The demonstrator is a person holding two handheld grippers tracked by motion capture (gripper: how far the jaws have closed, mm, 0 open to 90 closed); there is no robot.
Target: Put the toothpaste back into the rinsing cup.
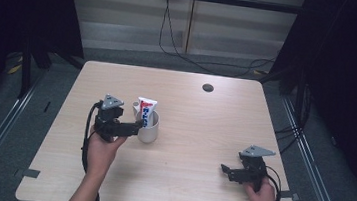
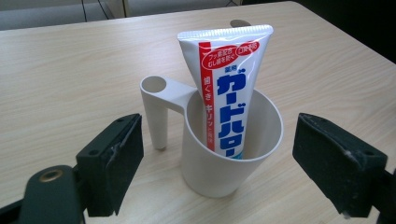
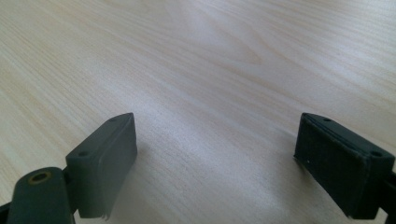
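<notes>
- The left tongs (image 1: 136,126) stood wide open, one jaw on each side of a white cup (image 1: 149,127) on the wooden surface (image 1: 203,133) — in the left gripper view the left tongs (image 2: 217,158) had both black pads clear of the cup (image 2: 224,154), touching nothing.
- The cup stood upright, left of the surface's middle, its hollow handle (image 2: 156,107) pointing toward the left jaw.
- A toothpaste tube (image 2: 229,93) stood in the cup, flat crimped end up, leaning against the far wall; it was white with a red stripe and blue lettering, and rose well above the rim. From the high view the tube (image 1: 146,108) showed the same tilt.
- The right tongs (image 1: 224,169) rested low near the surface's right front corner, well apart from the cup — held in the person's right hand (image 1: 262,192).
- In the right gripper view the right tongs (image 3: 215,158) were open too, with bare wood between the jaws.
- A dark round hole (image 1: 208,87) sat near the surface's far edge.
</notes>
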